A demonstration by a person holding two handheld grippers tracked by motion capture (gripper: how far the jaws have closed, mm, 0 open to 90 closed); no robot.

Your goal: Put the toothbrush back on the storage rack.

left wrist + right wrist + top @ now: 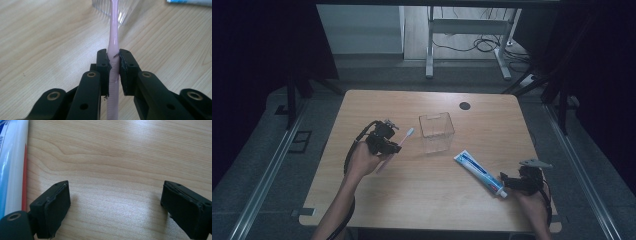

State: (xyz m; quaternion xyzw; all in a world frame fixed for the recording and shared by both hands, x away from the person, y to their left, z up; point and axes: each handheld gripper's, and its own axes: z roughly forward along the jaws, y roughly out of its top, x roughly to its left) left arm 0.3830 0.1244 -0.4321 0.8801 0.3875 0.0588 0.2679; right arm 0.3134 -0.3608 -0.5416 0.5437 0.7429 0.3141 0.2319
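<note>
A pink toothbrush (113, 45) is clamped by its handle between the jaws of my left gripper (114, 65), which is shut on it. In the high view the left gripper (387, 142) holds the toothbrush (404, 137) above the table, bristle end pointing toward a clear plastic cup (436, 132). A white and blue toothpaste tube (479, 172) lies on the table at the right. My right gripper (512, 184) stands open by the tube's cap end. In the right gripper view the gripper (115, 207) has bare wood between its jaws and the tube (11, 167) lies to its left.
The wooden table (427, 200) has a round black grommet (465, 106) near its far edge. Beyond the table stand a white desk frame (467, 30) and loose cables on the floor. Dark curtains hang at both sides.
</note>
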